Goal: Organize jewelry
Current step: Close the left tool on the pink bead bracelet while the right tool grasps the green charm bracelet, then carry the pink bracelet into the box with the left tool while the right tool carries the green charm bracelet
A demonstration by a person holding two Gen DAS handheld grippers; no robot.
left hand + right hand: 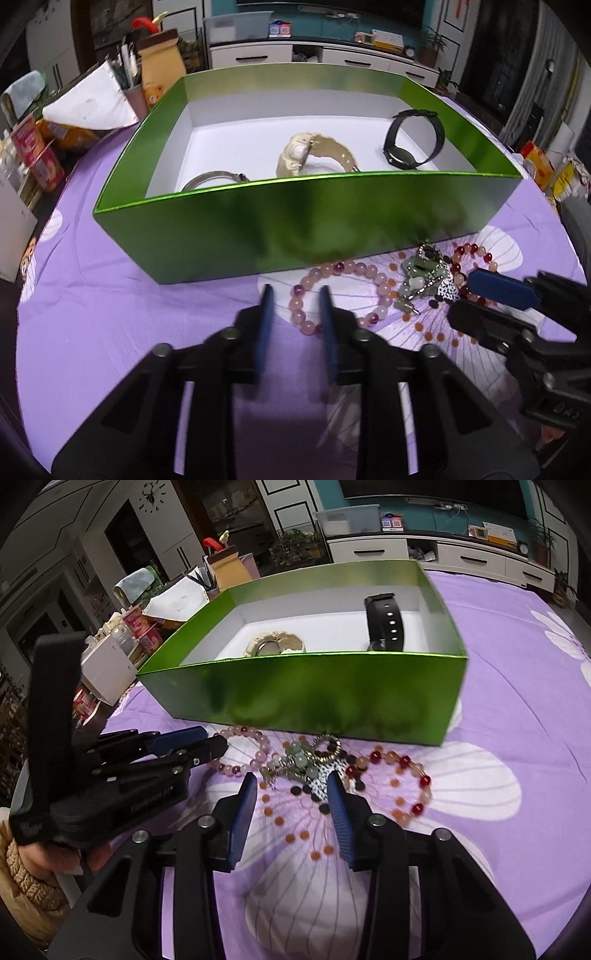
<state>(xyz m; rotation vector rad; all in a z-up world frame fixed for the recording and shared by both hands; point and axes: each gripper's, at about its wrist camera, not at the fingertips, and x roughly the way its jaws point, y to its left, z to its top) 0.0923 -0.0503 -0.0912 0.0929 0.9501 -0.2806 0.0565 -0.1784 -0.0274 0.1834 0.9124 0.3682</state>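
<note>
A green box (303, 218) (314, 698) stands on the purple cloth and holds a black watch (413, 138) (386, 622), a beige watch (314, 155) (275, 644) and a silver bangle (214, 179). In front of it lies a heap of jewelry: a pink bead bracelet (332, 295) (243, 753), green beads with a chain (421, 277) (303, 760), a red and orange bead strand (476, 258) (406, 786). My left gripper (295, 295) (212, 740) is open and empty, its right finger over the pink bracelet. My right gripper (291, 786) (461, 295) is open and empty at the heap's near edge.
Snack packets, a red tin (38, 158), a pen holder (135, 92) and papers crowd the table's far left. A white box (107, 672) stands at the left edge. The cloth with white flower prints (498, 738) stretches to the right of the green box.
</note>
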